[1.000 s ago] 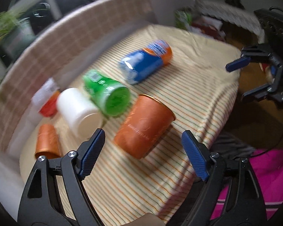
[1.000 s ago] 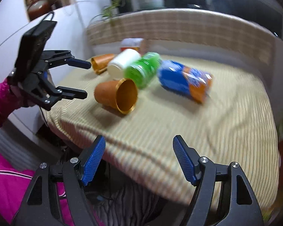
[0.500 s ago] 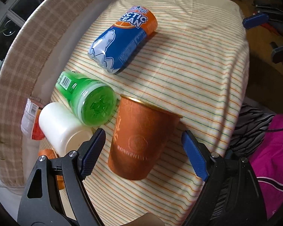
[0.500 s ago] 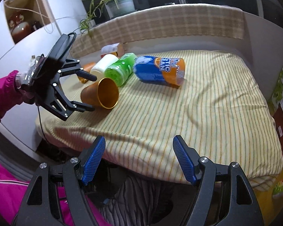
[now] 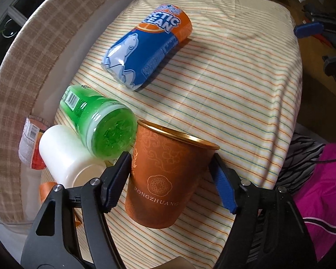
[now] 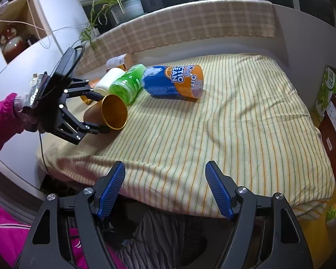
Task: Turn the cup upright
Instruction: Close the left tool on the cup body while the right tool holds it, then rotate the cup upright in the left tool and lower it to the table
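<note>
Since half a second ago the left claw (image 5: 170, 179) has pushed forward, so its two fingers now straddle the orange cup (image 5: 165, 179) at mid-body; they stand apart, the left pad touching or nearly touching the wall and the right pad just beside it, not yet clamped. That cup lies on its side near the edge of the striped surface (image 5: 235, 94), its gold rim toward 12 o'clock in the left wrist view and its base toward the camera. It looks like thin, light metal or coated paper — stiff enough for a gentle squeeze, yet smooth and tapered, so a grip across the middle could slide toward the narrow base. At 10 o'clock a green bottle (image 5: 100, 125) nearly touches the cup, with a white bottle (image 5: 65, 154) beside it. Farther off, at 12 o'clock, lies a blue and orange pack (image 5: 145, 44). The right claw (image 6: 165, 188) hangs spread wide and empty at the surface's near edge.
</note>
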Demonstrator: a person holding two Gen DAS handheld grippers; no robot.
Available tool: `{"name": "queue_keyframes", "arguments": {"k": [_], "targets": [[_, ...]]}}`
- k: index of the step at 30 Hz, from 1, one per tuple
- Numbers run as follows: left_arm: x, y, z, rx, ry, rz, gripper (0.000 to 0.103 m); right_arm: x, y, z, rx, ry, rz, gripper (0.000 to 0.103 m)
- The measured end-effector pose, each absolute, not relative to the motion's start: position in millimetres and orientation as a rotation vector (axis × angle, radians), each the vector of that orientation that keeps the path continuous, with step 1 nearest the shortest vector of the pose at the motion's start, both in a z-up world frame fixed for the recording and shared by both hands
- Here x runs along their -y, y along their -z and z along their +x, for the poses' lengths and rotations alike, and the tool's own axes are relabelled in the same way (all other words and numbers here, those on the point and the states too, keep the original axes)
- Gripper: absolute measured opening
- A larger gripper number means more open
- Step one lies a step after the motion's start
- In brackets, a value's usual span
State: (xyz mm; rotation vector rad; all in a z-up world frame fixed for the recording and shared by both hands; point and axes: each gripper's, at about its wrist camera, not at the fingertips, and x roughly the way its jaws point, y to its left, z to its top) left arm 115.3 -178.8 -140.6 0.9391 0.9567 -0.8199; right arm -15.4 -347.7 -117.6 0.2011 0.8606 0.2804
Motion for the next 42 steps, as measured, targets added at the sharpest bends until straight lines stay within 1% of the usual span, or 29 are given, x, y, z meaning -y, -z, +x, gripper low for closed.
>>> {"name": "queue_keyframes", "arguments": {"k": [23, 37, 42], "targets": [[107, 92, 105, -0.824, 0.701, 0.468, 0.071, 309, 98, 0, -0.824, -0.327, 0.128, 0.074], [74, 78, 83, -0.718, 0.615, 0.233, 0.071, 283, 89, 12, -0.796, -0.344, 0.088, 0.074], [63, 79, 76, -0.702, 0.585, 0.107, 0.071, 275, 89, 16, -0.783, -0.328, 0.076, 0.074]]}}
